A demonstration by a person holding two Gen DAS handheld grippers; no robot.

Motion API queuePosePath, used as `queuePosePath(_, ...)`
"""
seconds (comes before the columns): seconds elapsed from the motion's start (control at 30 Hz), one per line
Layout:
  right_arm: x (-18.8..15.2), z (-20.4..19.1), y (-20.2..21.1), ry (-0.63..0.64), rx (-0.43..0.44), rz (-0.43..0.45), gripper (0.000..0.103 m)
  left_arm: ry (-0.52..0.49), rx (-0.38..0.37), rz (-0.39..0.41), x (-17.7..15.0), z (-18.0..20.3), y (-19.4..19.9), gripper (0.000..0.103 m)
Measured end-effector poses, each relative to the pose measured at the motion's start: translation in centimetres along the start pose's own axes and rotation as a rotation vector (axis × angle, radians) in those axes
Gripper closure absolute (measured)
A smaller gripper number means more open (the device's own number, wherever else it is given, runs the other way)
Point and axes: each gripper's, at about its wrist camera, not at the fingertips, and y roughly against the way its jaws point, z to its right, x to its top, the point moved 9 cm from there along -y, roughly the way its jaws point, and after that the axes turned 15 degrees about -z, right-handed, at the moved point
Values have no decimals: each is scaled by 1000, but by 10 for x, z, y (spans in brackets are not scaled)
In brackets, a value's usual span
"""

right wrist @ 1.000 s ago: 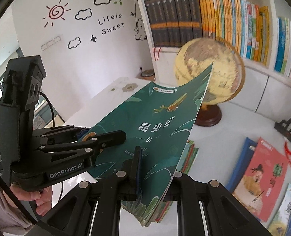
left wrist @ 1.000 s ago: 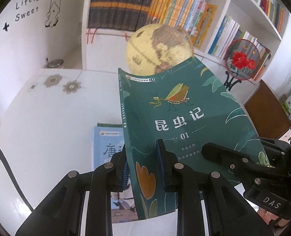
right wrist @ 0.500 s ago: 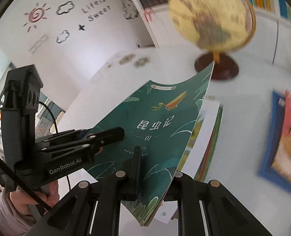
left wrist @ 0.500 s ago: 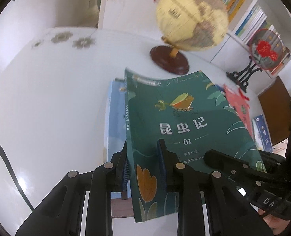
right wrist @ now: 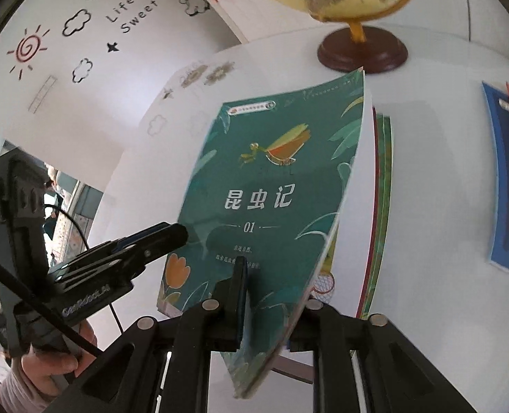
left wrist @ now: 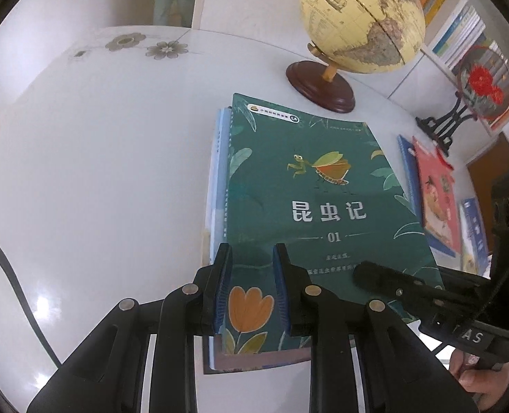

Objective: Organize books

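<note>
The green book (left wrist: 306,189) with a mantis on its cover lies on a stack whose light blue book (left wrist: 216,172) shows at its left. My left gripper (left wrist: 252,254) straddles the green book's near left corner. Its jaws are opening, and its pads stand a little off the cover. In the right wrist view the green book (right wrist: 271,189) still curves up at its right edge over the stack (right wrist: 383,189). My right gripper (right wrist: 271,285) has the book's near edge between its opening jaws, with one finger hidden behind the cover. The left gripper (right wrist: 171,232) shows at the left.
The stack sits on a white table (left wrist: 99,172). A globe (left wrist: 361,17) on a dark wooden base stands behind it. A red book (left wrist: 436,199) on a blue one lies to the right, near a fan ornament (left wrist: 481,82). Bookshelves line the back wall.
Both grippers came down with the green book, from in front of the globe onto the stack. The book went from steeply tilted to nearly flat.
</note>
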Motion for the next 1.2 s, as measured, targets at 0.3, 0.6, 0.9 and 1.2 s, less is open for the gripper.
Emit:
queuePosePath(0.3, -5, 4, 1, -78, 35, -61, 45, 79, 35, -118, -3, -13, -15, 37)
queuePosePath(0.6, -32, 36, 33, -147, 20, -40, 44, 2, 68, -121, 2, 27, -8, 22)
queuePosePath(0.9, -60, 103, 85, -248, -2, 61, 44, -133, 4, -183, 3, 125, -29, 22)
queuePosePath(1.2, -98, 182, 139, -336, -42, 173, 44, -242, 0, -167, 20, 210, -40, 22)
